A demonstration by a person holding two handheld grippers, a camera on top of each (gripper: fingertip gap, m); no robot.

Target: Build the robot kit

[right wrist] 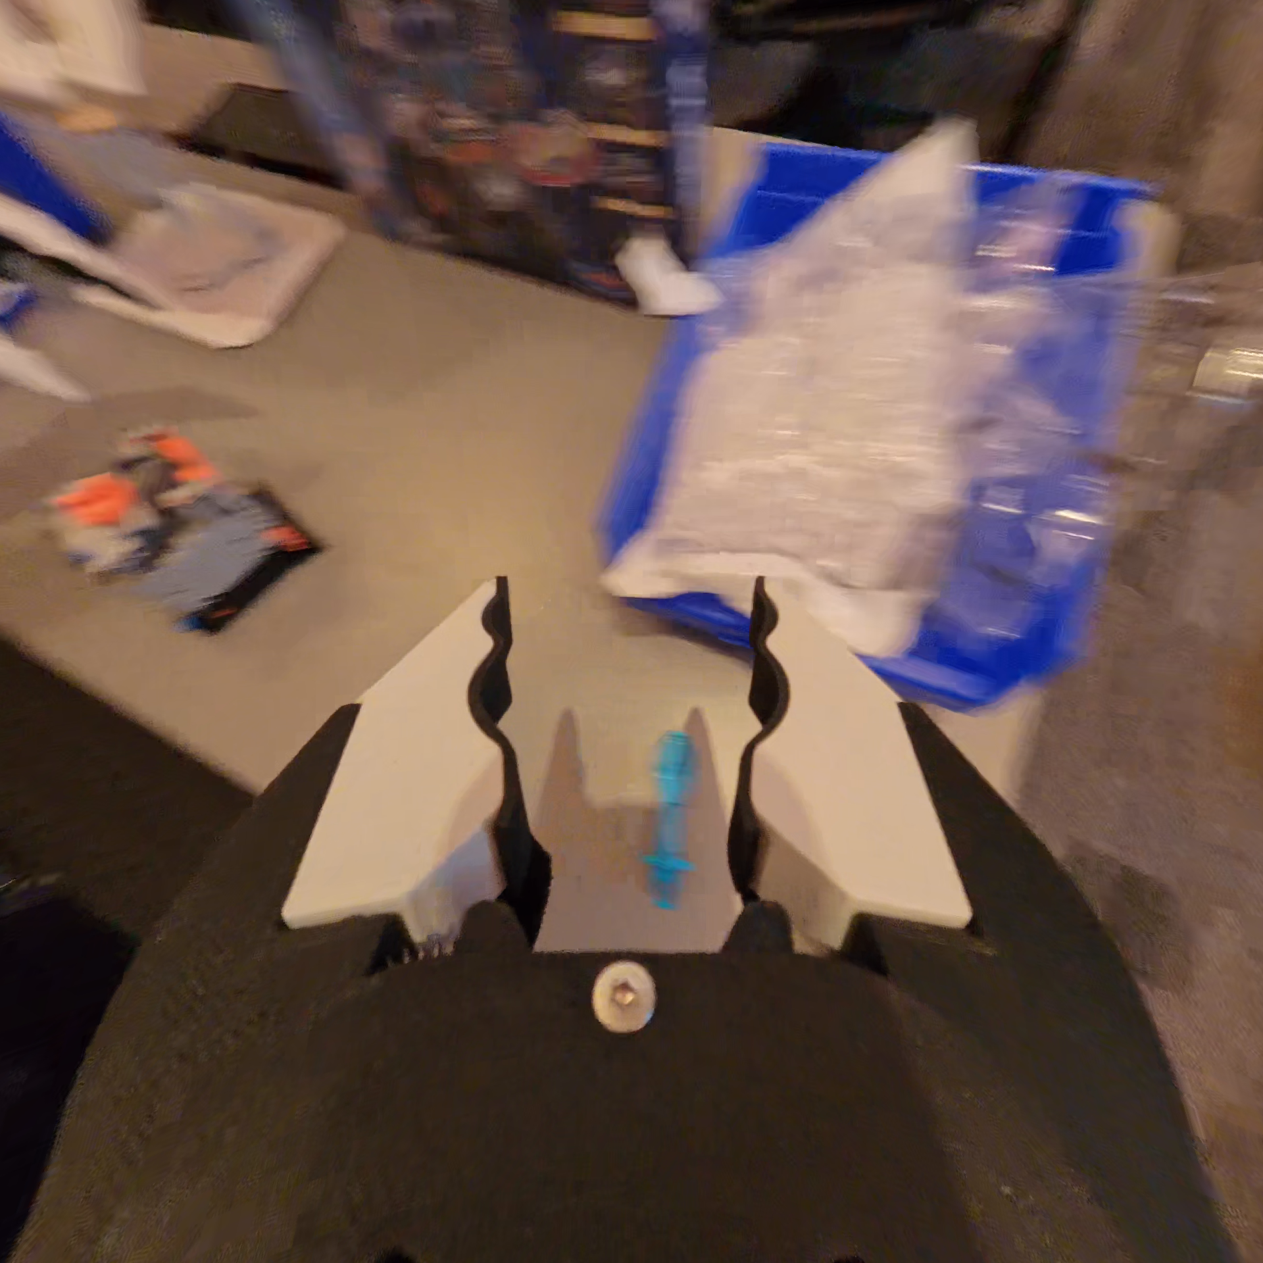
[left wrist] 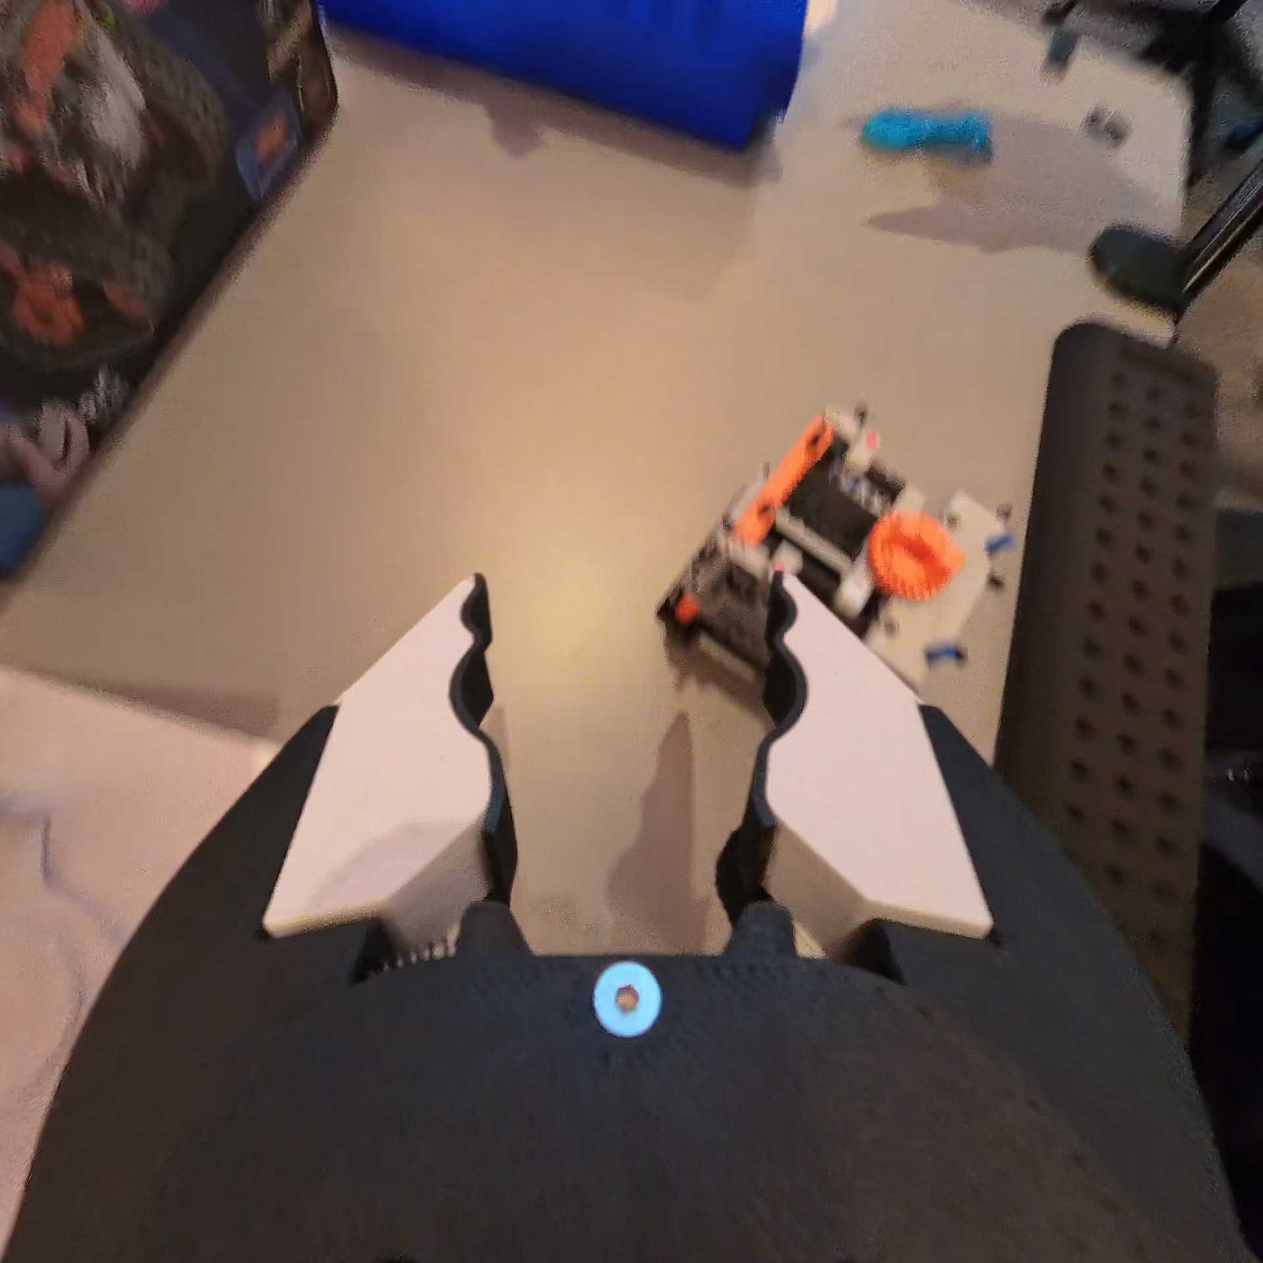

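Note:
My left gripper [left wrist: 629, 588] is open and empty above the tan table. A small brick-built model [left wrist: 830, 536], black and grey with orange parts and an orange gear wheel, lies just right of its right fingertip. My right gripper [right wrist: 627, 588] is open and empty. A small light-blue pin [right wrist: 670, 817] lies on the table between its fingers, near the right one. The same model shows blurred at the left in the right wrist view [right wrist: 181, 526]. A blue bin [right wrist: 1025, 615] holding a clear plastic bag [right wrist: 840, 424] sits just beyond the right fingertip.
A dark printed box [left wrist: 130, 225] stands at far left, a blue bin [left wrist: 615, 61] at the back, and a light-blue piece [left wrist: 926, 133] at back right. A black perforated panel [left wrist: 1121, 615] is at the right. White cloth [left wrist: 102, 854] lies at near left. From my right tips it is roughly 20 cm to the light-blue piece [left wrist: 926, 133]; from my left, 40 cm.

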